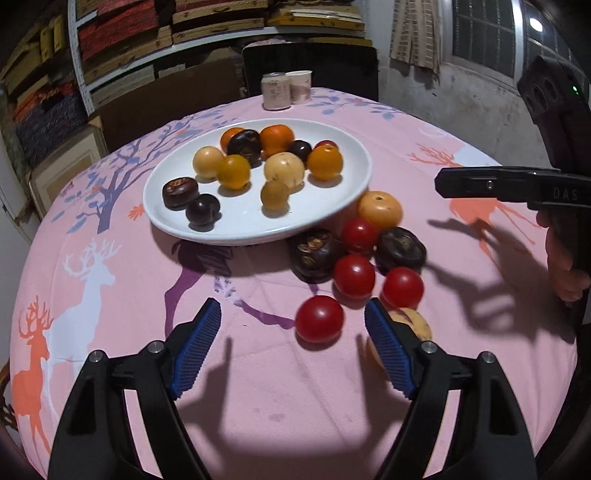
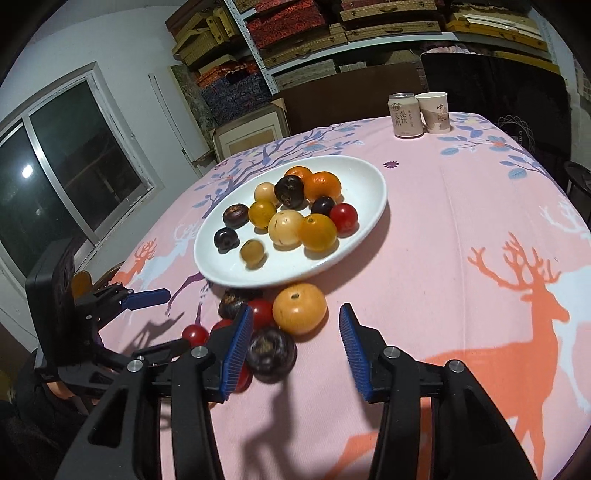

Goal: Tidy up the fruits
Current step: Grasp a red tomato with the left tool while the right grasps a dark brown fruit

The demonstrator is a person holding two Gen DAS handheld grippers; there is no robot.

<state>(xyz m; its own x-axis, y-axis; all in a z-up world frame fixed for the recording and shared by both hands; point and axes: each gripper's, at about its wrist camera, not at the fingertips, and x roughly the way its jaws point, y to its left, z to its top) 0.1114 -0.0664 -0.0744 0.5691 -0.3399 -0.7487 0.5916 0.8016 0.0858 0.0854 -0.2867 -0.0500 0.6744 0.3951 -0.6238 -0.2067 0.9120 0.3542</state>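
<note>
Fruits lie in two groups on a table covered with a pink deer-print tablecloth (image 1: 129, 332). Most sit on a white oval plate (image 1: 255, 230) near the middle of the table: two orange tangerines (image 1: 276, 139) at the far side, several yellow and pale tan round fruits (image 1: 284, 169), a few dark brown ones (image 1: 180, 191) and one red cherry tomato (image 2: 344, 218) by the right rim as the right wrist view shows it. The rest are loose on the cloth just beside the plate's near edge: a yellow-orange fruit (image 1: 380, 208) touching the rim, two dark brown wrinkled fruits (image 1: 400, 249), four cherry tomatoes clustered close together, and the nearest tomato (image 1: 319, 318) a little apart from them.

Left gripper (image 1: 293, 325) hangs over the cloth with its blue pads spread wide; the nearest tomato lies on the cloth just beyond the gap between the tips, nothing gripped. A pale tan fruit (image 1: 415, 321) is partly hidden behind its right finger. Right gripper (image 2: 295, 325) has its jaws moderately apart and empty, above the loose fruit; one dark brown fruit (image 2: 271, 349) lies just beside its left pad.

At the far edge of the table stand a drink can (image 2: 405, 115) and a paper cup (image 2: 436, 112), touching or nearly so. Shelves of stacked boxes (image 2: 303, 33) fill the wall behind.
</note>
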